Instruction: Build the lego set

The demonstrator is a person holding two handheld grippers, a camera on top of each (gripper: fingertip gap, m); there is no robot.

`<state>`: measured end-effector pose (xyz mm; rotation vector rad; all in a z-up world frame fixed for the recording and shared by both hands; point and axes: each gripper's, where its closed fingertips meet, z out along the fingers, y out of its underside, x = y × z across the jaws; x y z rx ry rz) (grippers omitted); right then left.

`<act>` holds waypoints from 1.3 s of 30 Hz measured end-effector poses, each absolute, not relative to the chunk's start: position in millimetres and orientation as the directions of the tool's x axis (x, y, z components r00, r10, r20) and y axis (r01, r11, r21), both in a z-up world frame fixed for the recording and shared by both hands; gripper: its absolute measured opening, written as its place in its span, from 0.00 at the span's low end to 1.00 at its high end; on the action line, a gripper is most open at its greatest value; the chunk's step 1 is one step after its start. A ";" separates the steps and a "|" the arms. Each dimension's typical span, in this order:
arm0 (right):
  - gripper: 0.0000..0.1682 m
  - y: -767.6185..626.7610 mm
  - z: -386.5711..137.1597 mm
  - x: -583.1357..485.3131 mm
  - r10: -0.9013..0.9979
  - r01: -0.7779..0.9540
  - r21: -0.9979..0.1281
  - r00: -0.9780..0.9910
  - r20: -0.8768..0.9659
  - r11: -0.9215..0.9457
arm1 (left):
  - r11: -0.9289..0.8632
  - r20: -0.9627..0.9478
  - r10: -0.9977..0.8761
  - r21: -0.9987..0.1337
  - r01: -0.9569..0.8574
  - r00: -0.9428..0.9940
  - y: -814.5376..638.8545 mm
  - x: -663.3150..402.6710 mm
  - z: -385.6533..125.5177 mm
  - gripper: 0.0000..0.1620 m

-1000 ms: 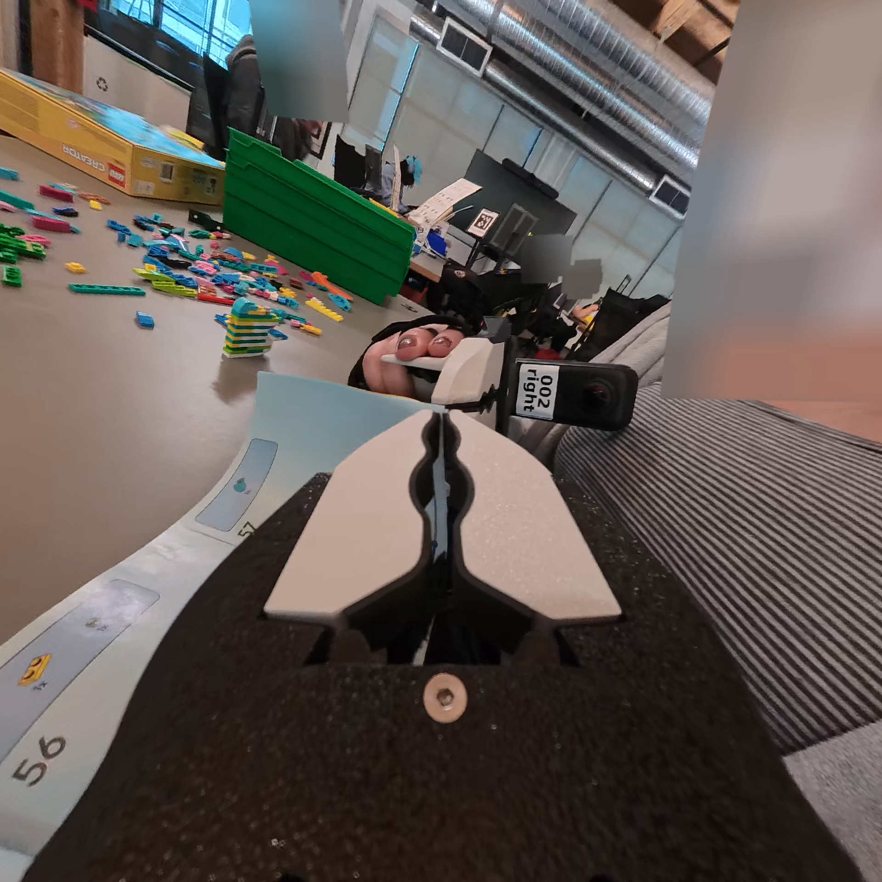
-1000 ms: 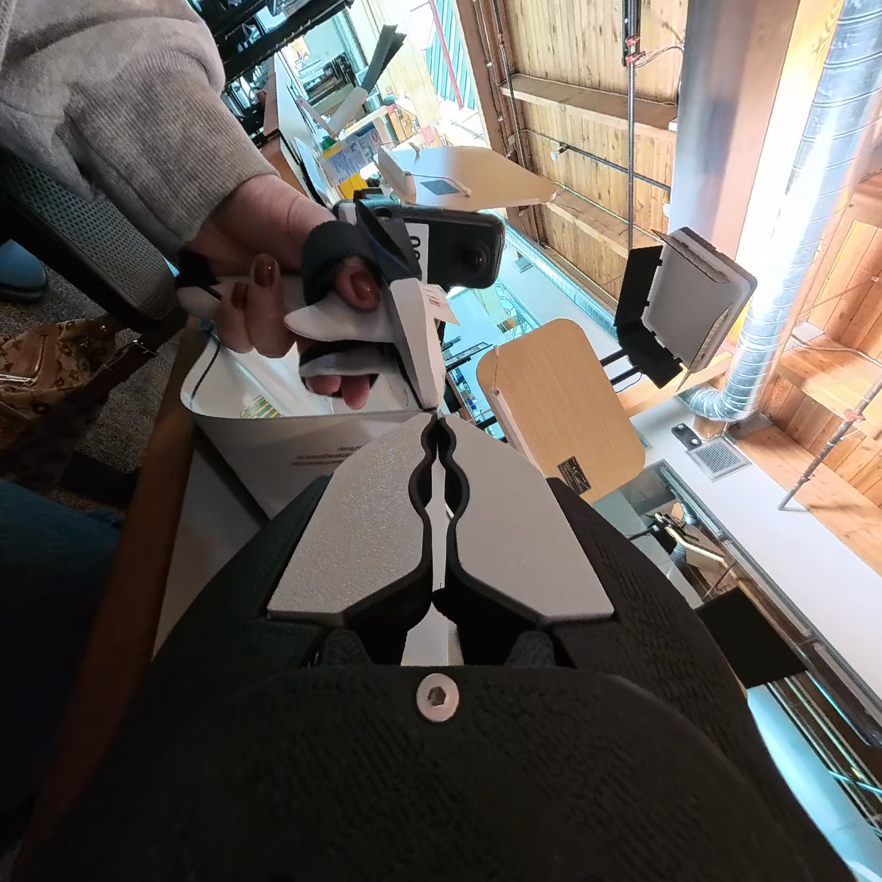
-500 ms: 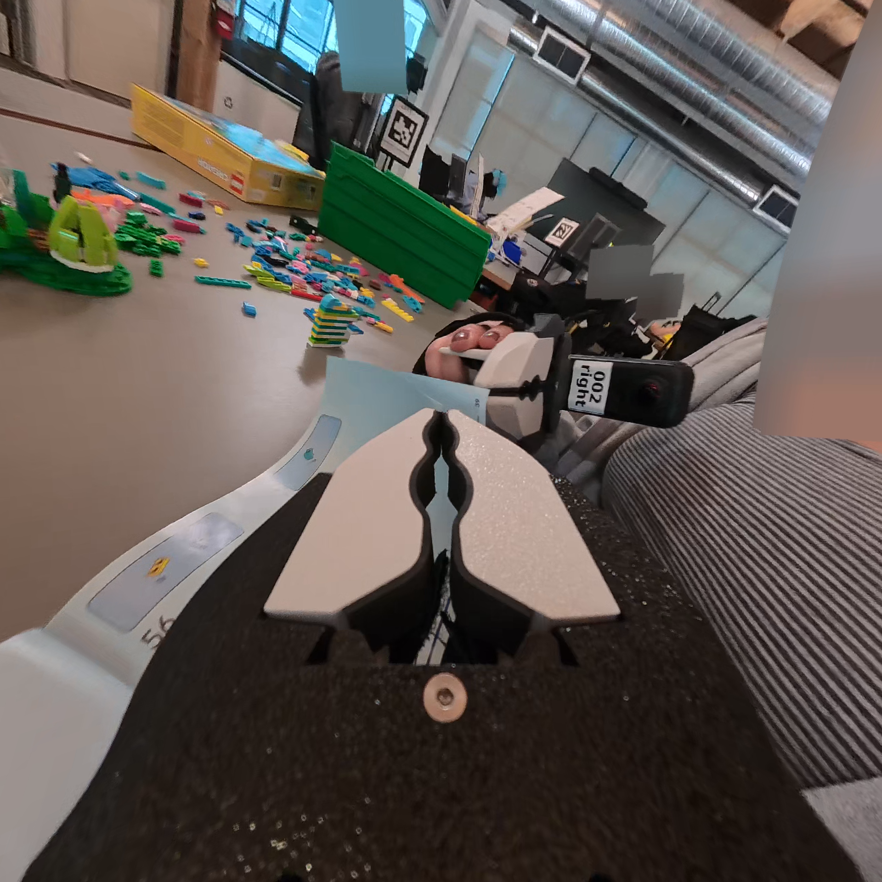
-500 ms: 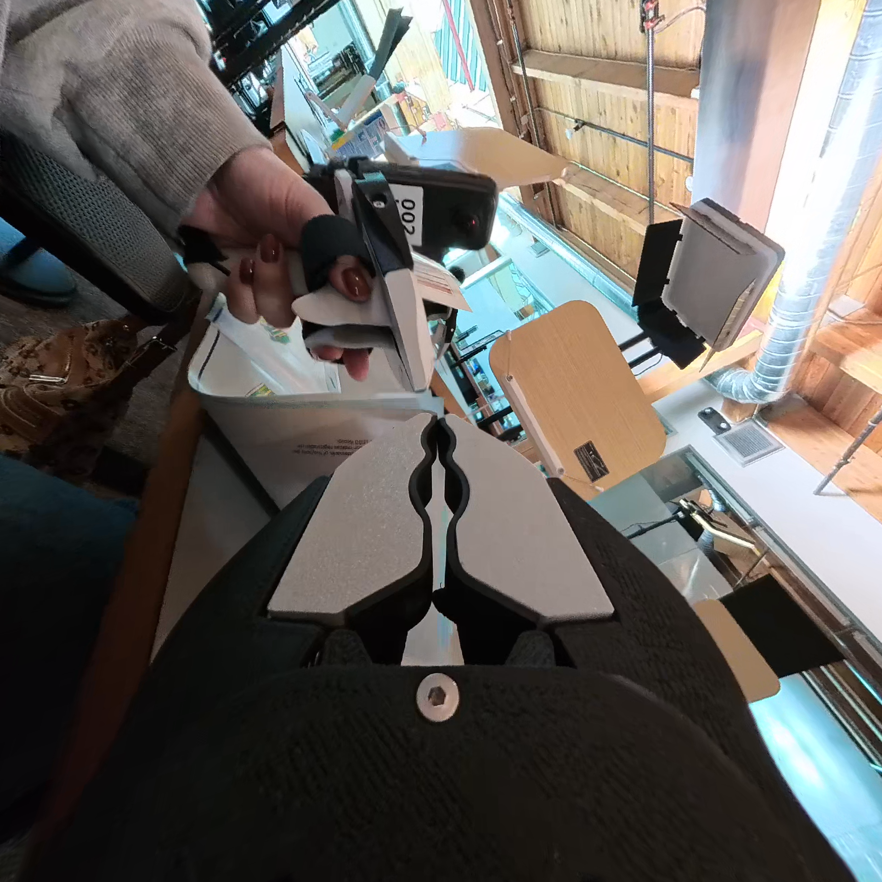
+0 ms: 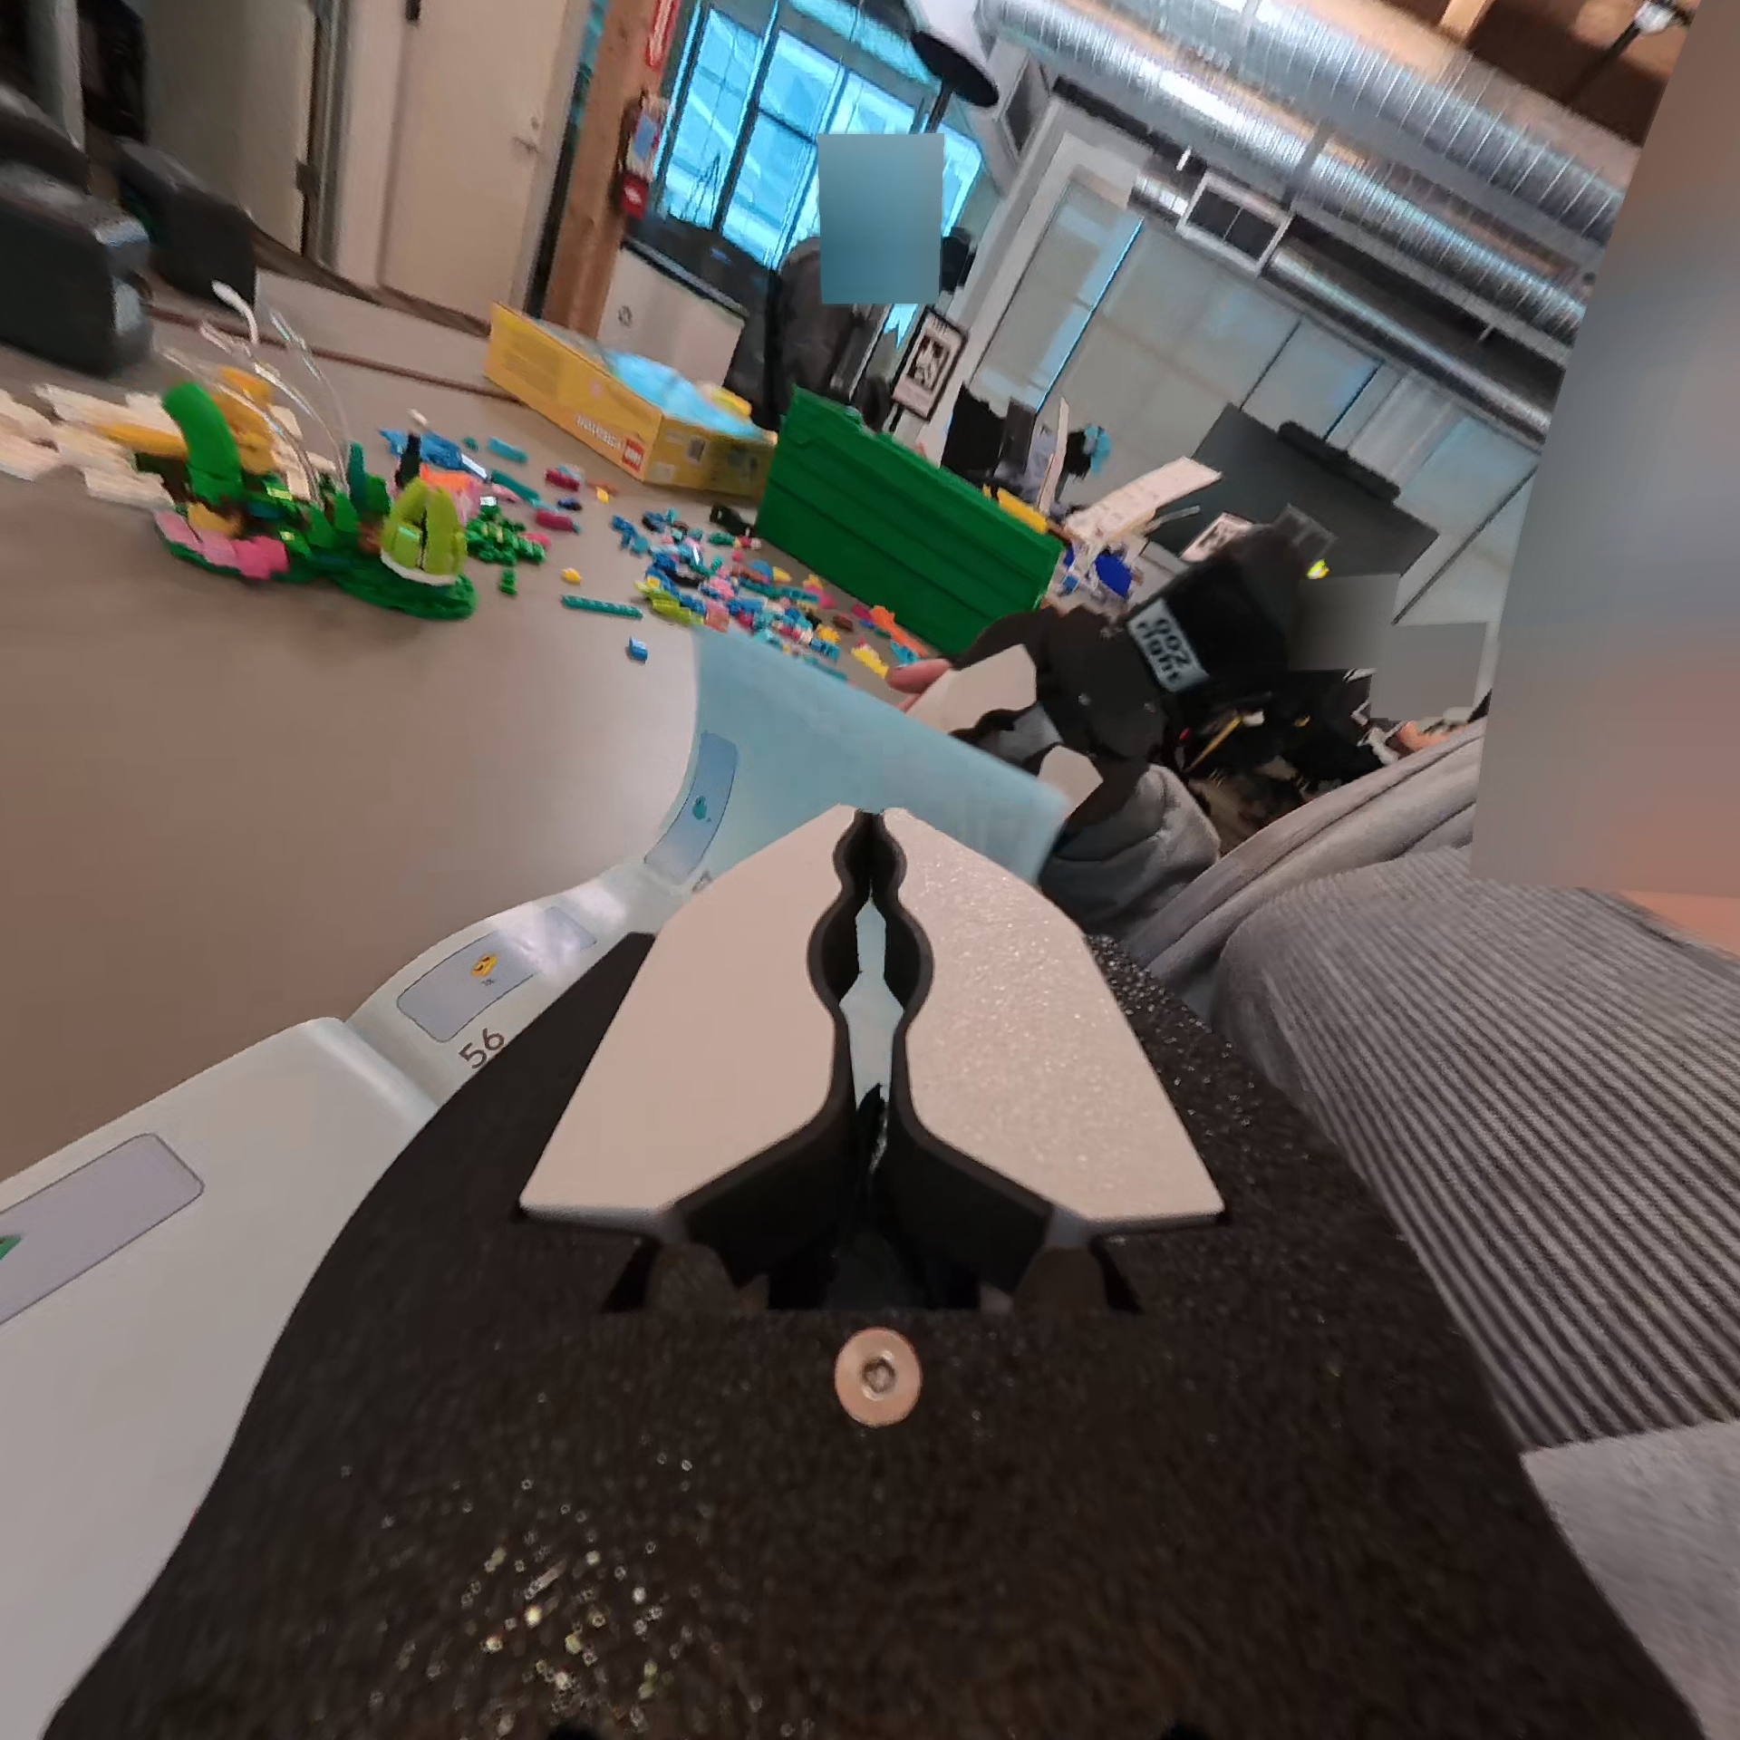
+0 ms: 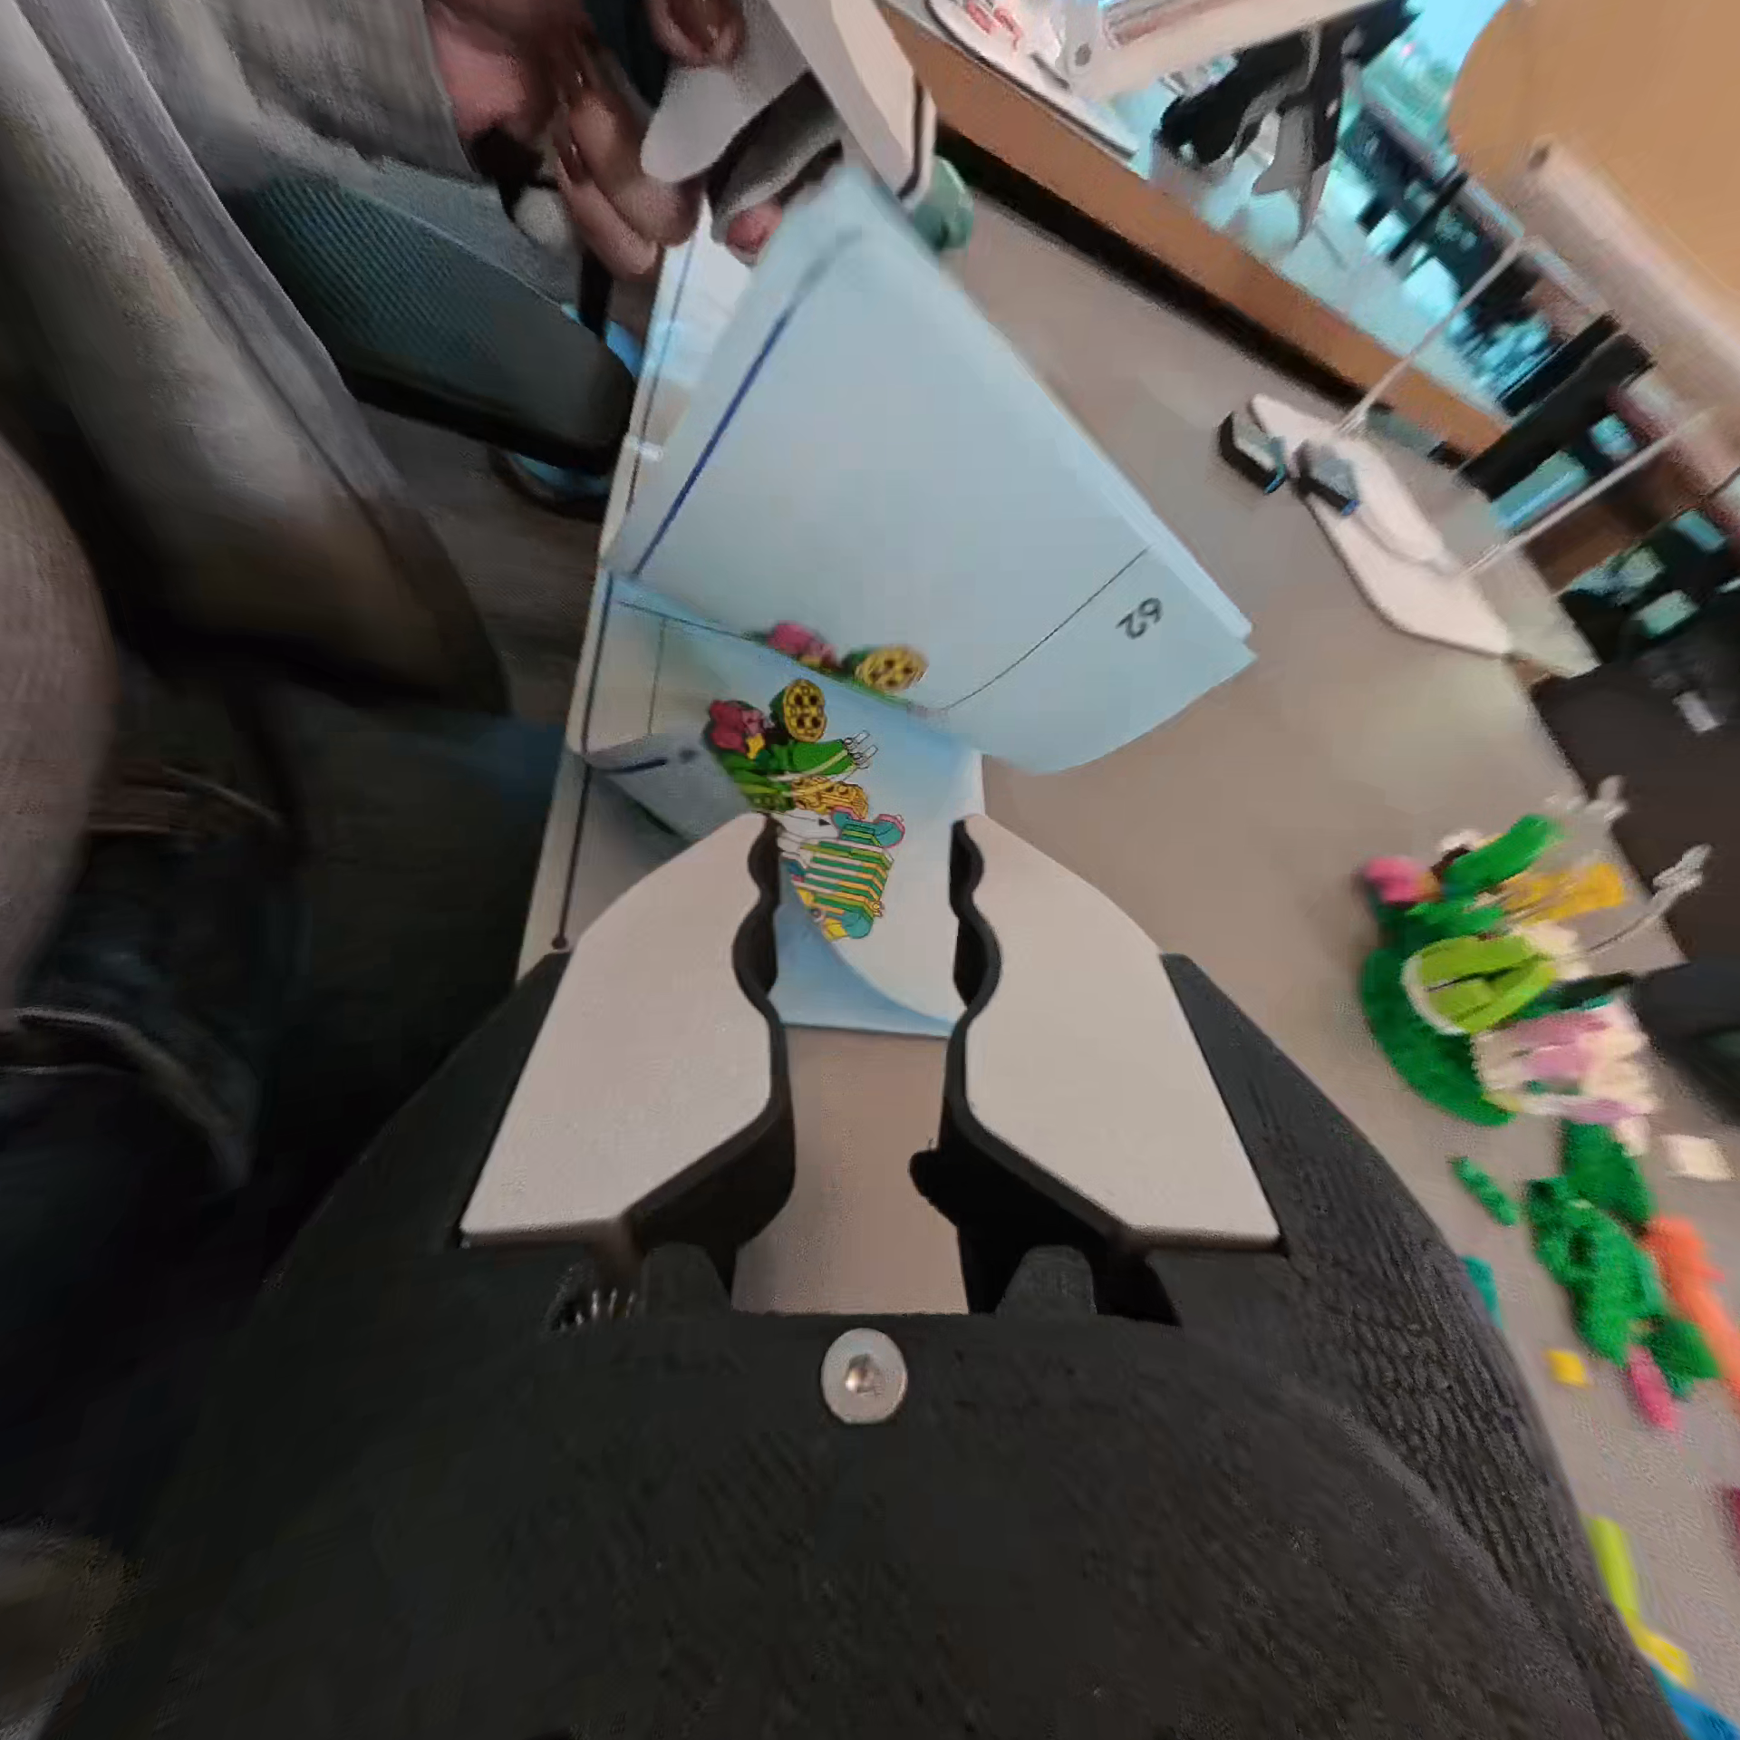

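Note:
My left gripper [image 5: 871, 814] is shut on a light blue page of the instruction booklet [image 5: 829, 744], which curls up from the tan table [image 5: 282, 800]. My right gripper [image 6: 861, 829] is open and empty, with its jaws wide apart just above the booklet's open pages [image 6: 894, 527]. The left gripper shows at the top of the right wrist view [image 6: 781, 85], holding the lifted pages. The green, partly built lego model [image 5: 311, 518] stands on the table; it also shows in the right wrist view [image 6: 1497, 979]. Loose bricks [image 5: 734, 584] lie beyond it.
A yellow lego box [image 5: 621, 414] and a green bin [image 5: 894, 527] stand at the table's far side. Loose green and orange bricks [image 6: 1619, 1262] lie to the right of my right gripper. The person's striped sleeve [image 5: 1459, 1130] and lap are close by. Some 15 cm of space lies between my two pairs of fingers.
My right gripper has opened, let go of the booklet page and swung down over the table. My left gripper keeps hold of the page and has turned left.

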<state>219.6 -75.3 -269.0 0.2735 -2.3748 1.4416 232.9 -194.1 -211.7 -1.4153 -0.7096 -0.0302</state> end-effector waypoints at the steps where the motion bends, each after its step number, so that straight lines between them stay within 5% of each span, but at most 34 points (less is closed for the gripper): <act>1: 0.22 -74.9 -264.6 222.2 0.019 -0.312 -0.840 -0.934 0.357 0.444 | 0.198 0.466 0.382 -0.885 0.422 0.798 -195.5 233.6 -209.7 0.00; 6: 0.22 -78.4 -263.5 244.6 -0.063 -0.202 -0.868 -0.979 0.195 0.453 | 0.142 0.445 0.394 -0.894 0.425 0.804 -186.7 234.1 -218.8 0.00; 11: 0.23 -80.4 -285.4 238.2 -0.066 -0.182 -0.834 -0.983 0.174 0.520 | -0.134 0.289 0.377 -0.923 0.360 0.880 -139.9 253.4 -247.3 0.00; 19: 0.21 -64.0 -291.4 240.8 -0.077 -0.136 -0.809 -0.991 0.112 0.572 | -0.582 -0.091 0.228 -0.811 0.060 0.969 -84.1 265.9 -294.8 0.24; 28: 0.21 -52.1 -305.4 256.0 -0.122 -0.080 -0.765 -0.992 0.001 0.639 | -0.723 -0.104 0.087 -0.691 -0.009 0.991 -64.4 267.6 -326.5 0.29; 39: 0.21 -49.1 -316.6 264.8 -0.158 -0.053 -0.733 -0.984 -0.076 0.678 | -0.698 -0.025 0.058 -0.715 0.023 0.998 -61.9 270.6 -324.3 0.14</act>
